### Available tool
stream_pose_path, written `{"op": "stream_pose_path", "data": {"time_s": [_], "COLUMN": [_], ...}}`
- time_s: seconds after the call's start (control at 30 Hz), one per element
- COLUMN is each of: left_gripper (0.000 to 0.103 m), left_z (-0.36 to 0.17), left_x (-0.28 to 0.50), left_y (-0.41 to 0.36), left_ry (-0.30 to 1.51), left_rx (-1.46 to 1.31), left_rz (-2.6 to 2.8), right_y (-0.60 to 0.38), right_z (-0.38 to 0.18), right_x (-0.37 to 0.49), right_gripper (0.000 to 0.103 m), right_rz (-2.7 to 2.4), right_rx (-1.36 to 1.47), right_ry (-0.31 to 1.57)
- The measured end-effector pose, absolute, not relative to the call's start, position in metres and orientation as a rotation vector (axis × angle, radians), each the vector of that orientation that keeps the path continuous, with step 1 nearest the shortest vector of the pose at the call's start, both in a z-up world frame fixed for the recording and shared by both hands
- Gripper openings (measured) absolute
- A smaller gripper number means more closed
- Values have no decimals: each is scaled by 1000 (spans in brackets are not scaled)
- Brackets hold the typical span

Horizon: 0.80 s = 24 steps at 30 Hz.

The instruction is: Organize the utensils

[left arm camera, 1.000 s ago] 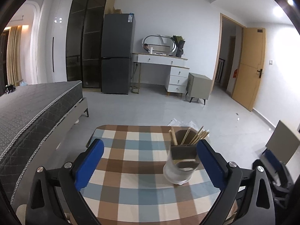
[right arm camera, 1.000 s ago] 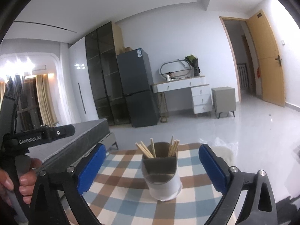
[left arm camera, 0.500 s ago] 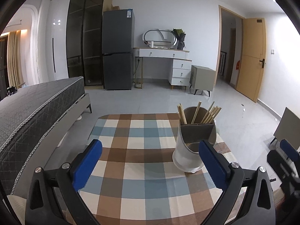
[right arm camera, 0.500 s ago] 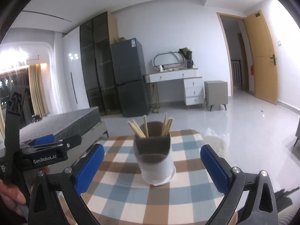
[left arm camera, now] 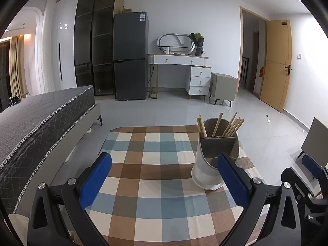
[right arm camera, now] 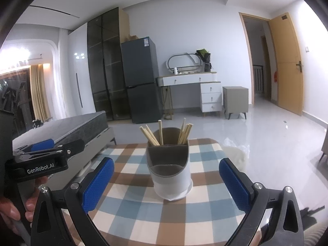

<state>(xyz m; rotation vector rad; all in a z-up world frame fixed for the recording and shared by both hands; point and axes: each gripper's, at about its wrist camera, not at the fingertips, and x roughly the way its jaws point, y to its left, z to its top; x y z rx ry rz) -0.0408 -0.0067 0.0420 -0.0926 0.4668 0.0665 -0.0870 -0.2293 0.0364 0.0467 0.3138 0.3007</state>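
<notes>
Nearest the lens, the right gripper (right arm camera: 166,181) hangs over the near part of the checked tablecloth (right arm camera: 207,192) with its blue pads spread wide and nothing between them. The holder (right arm camera: 169,171), a white cup with a grey insert, stands upright on the cloth straight ahead of those pads, clear of both. Its front compartment looks empty; the chopsticks (right arm camera: 185,132) stand in the rear compartment, fanned left and right, tips above the rim.

The left gripper (left arm camera: 164,181) is likewise released, jaws wide apart, empty, above the cloth to the left of the holder (left arm camera: 207,170). Its right pad overlaps the holder's lower right side in the left wrist view, but whether they touch cannot be told. From the right wrist view, the left gripper (right arm camera: 44,146) shows side-on left of the holder, gripped by a hand (right arm camera: 12,211).

Left of the holder and lower lies a grey bed (left arm camera: 39,114). Far behind the holder stand a dark fridge (right arm camera: 141,80), a white dresser (right arm camera: 196,88) and an open door (right arm camera: 287,65).
</notes>
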Motion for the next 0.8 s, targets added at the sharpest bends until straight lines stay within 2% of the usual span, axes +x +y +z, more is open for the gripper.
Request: {"op": "stream_pose_path", "data": {"time_s": [0.8], "left_gripper": [100], "left_z": [44], "left_x": [-44], "left_y": [-2], "left_ry": [460], "left_rx": [-124], "left_rz": [65], "right_y": [-224], "right_z": [36], "right_x": [-86], "right_gripper": [103], "right_rz": [289], "right_rx": [28], "right_ry": [332]}}
